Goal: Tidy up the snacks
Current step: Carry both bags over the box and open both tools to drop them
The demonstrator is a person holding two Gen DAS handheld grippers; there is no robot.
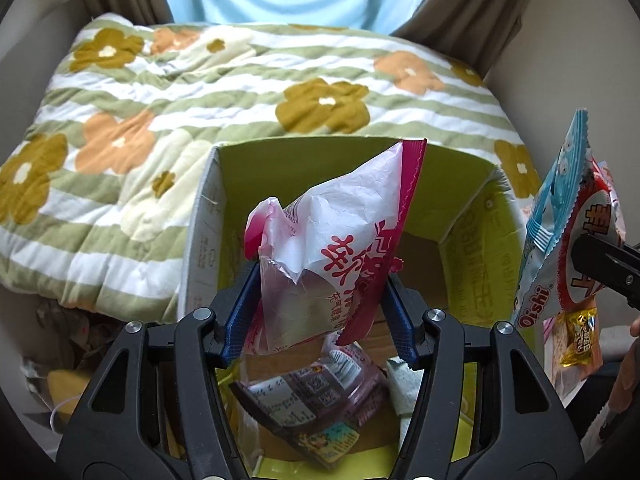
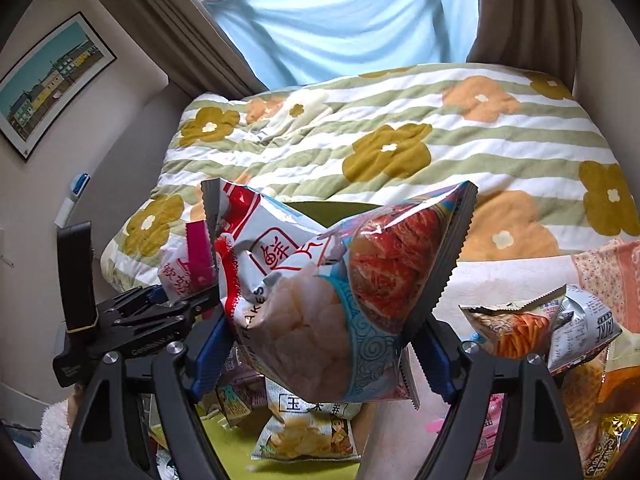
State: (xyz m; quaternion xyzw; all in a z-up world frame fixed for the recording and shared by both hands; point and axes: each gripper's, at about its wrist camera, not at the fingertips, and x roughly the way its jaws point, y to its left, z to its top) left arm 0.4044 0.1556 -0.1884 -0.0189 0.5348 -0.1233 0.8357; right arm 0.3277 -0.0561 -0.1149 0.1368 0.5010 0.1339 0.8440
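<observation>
My left gripper is shut on a pink and white snack bag, held over the open green cardboard box. A dark snack packet lies on the box floor. My right gripper is shut on a large red, white and blue chip bag, held above the box's green floor. The chip bag also shows in the left wrist view at the right edge. The left gripper with its pink bag shows at the left of the right wrist view.
A floral striped quilt covers the bed behind the box. Several more snack bags lie on the bed to the right. A chip packet lies in the box. Curtains and a framed picture are behind.
</observation>
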